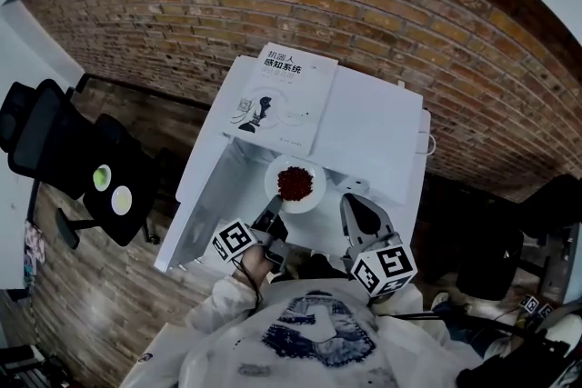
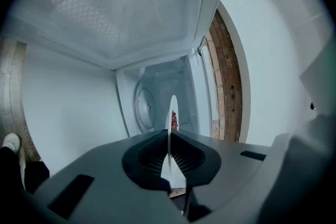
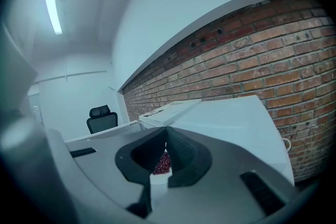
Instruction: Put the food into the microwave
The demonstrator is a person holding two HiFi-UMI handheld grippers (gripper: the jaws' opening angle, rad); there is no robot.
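The fingers (image 2: 149,156) of the left gripper (image 2: 169,131) are clamped on the near rim of the white plate (image 1: 272,176), which shows edge-on between the ribbed pads. The right gripper (image 3: 167,132) hangs just beside it with its fingers together and nothing between them; the food (image 3: 161,162) is only seen past them. The plate is carried level, off any surface, with the heap of red food (image 1: 295,182) at its middle. It sits just in front of the microwave (image 1: 373,136), whose door (image 1: 207,206) stands swung wide to the left. A book (image 1: 278,95) lies on the microwave's top. From the left gripper view the white cavity lies open straight ahead, the round turntable (image 2: 144,108) on its floor bare. Step in hand, as I judge it: the carry-in, plate at the mouth and not yet inside. The next move calls for a level advance through the opening, clear of the frame, then a gentle set-down on the turntable before the fingers part. Door closing remains outstanding.
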